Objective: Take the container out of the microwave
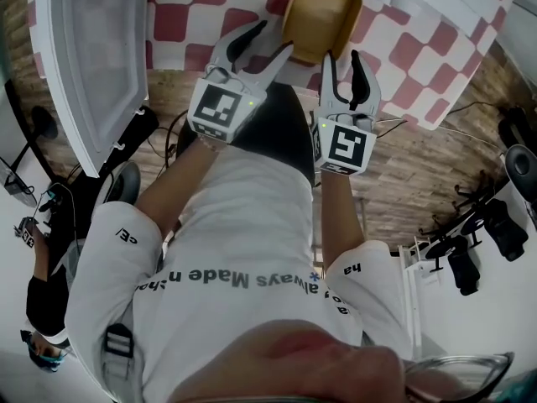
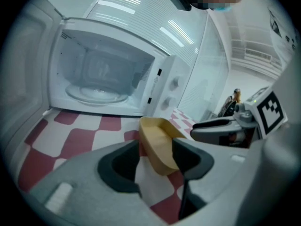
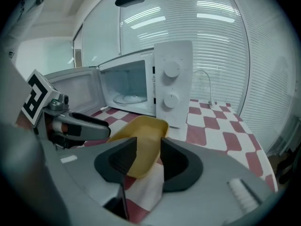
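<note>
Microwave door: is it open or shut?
Open. The door is swung wide, and you can see the glass turntable inside the microwave. The yellow container sits outside.

I've got one surface [image 1: 403, 57] in shot, covered edge to edge w/ a red-and-white check cloth, no bare top showing. Two main things sit directly on it. The white microwave [image 3: 171, 84] is at the back, door swung fully open to its left, control panel w/ two knobs on its right end, cavity facing me. The yellow container [image 1: 321, 17] rests on the cloth in front of the mw, roughly ahead of the panel, near it but apart, close to the surface's front edge, open side up. Right of the mw a thin white cable [image 3: 210, 95] comes down to the cloth; can't tell where it ends. Rest of the cloth on that side is just checks.
</note>
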The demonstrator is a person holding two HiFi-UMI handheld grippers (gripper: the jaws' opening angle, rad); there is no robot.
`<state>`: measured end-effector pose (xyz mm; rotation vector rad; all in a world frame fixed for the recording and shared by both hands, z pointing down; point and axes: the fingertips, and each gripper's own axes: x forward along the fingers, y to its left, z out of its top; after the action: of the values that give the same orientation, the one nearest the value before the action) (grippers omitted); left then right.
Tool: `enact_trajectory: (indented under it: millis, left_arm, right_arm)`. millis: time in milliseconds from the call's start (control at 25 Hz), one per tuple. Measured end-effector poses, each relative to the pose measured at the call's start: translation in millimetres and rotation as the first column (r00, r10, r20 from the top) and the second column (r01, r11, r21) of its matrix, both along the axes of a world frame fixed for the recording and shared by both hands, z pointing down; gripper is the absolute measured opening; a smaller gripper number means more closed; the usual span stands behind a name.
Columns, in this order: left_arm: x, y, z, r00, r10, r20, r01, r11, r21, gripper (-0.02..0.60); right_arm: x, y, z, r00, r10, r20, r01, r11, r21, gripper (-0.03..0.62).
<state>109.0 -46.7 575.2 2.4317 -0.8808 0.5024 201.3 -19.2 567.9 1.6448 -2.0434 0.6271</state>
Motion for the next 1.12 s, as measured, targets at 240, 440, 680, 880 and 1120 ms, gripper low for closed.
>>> enact_trajectory:
  millis: [240,440,680,880,1120]
  left_arm:
    - [-11.0,-19.3,-47.6,0.999,-0.003,-0.041,0.006,0.998,0.07,0.216]
    - [-22.0,-28.8,-99.5,0.997,0.011,-0.074,-0.002,0.993,0.122,0.196]
    - [-31.5,-37.2,-171.5,0.992,0.014,-0.122,0.008,0.984,0.177,0.154]
    - [-38.7,-48.1,-220.4,0.989,0.042,-0.139,-0.007,0.97,0.244,0.143]
    - [-45.6,-50.0,-271.3,0.984,0.096,-0.147,-0.049,0.953,0.298,0.133]
  right_arm:
    - [-12.3,-23.0,-55.9,0.997,-0.083,0.009,0.082,0.991,0.11,0.149]
    - [-27.4,-35.8,-111.6,0.992,-0.128,0.024,0.121,0.977,0.175,0.141]
    - [-44.3,-44.5,-178.0,0.985,-0.165,0.051,0.149,0.961,0.231,0.119]
    - [-59.6,-57.2,-227.2,0.978,-0.199,0.066,0.172,0.941,0.29,0.107]
    - [-78.8,-62.0,-282.6,0.968,-0.235,0.089,0.193,0.921,0.337,0.092]
